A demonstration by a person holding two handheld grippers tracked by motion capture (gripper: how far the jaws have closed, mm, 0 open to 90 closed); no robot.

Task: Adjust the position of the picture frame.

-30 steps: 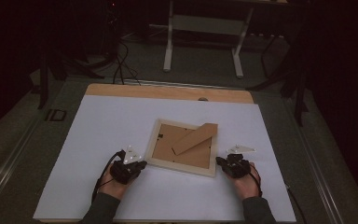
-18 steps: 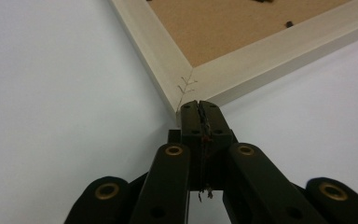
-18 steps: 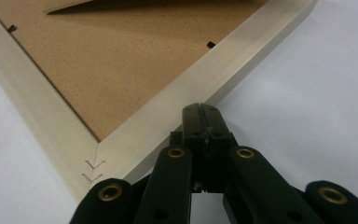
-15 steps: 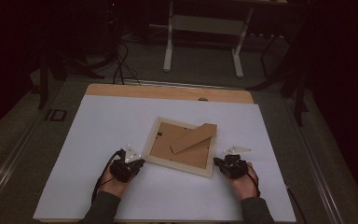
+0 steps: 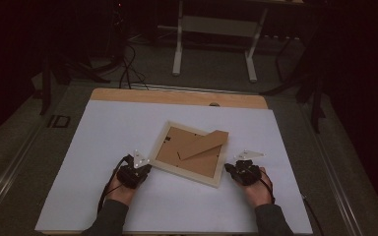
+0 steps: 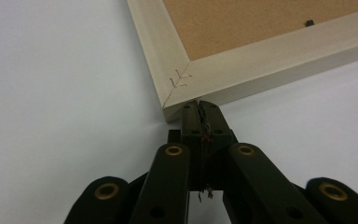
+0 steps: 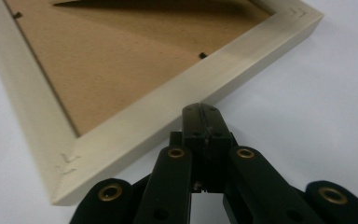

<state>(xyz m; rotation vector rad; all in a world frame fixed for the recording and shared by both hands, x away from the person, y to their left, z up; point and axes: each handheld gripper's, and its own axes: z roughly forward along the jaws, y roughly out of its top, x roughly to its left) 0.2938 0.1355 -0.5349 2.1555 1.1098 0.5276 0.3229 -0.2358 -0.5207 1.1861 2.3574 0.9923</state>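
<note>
A pale wooden picture frame (image 5: 189, 171) lies face down on the white table (image 5: 103, 132), its brown backing board (image 5: 192, 152) and folded-out stand (image 5: 203, 143) showing. My left gripper (image 5: 139, 167) is shut, with its tips touching the frame's near left corner (image 6: 177, 88). My right gripper (image 5: 230, 169) is shut too, its tips against the frame's right side rail (image 7: 205, 70). Nothing is held between either pair of jaws.
A wooden strip (image 5: 177, 97) runs along the table's far edge. Beyond it stand a white desk frame (image 5: 216, 29) and cables (image 5: 128, 69) on the dark floor. Bare white surface surrounds the picture frame.
Both grippers have edged inward toward the frame, the right one slightly more. The frame itself looks the same.
</note>
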